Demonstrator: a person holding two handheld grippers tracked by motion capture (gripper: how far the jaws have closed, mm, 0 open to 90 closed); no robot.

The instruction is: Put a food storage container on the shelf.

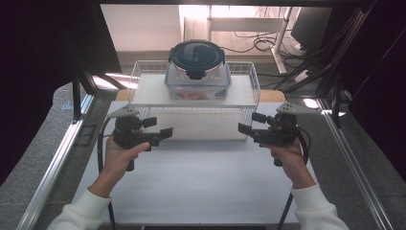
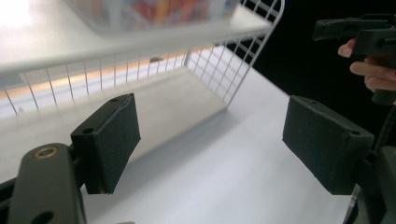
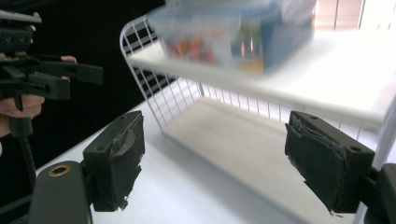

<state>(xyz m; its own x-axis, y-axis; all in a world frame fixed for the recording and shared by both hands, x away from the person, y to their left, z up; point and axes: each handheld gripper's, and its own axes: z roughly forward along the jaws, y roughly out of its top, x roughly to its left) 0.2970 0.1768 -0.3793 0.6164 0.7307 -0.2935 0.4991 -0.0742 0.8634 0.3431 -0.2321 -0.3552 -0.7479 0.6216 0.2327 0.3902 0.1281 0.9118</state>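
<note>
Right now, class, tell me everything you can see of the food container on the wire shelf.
The food container is a clear plastic box with rounded corners, closed by a dark round lid with a clip flap at its front edge. Colourful contents show through its walls, too blurred to identify. It sits upright, flat on the white board of the wire shelf, toward the back and middle. Nothing else touches it; both grippers are apart from it, lower down in front.

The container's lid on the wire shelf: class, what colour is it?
Dark navy, nearly black; the lid shows best in the high view.
</note>
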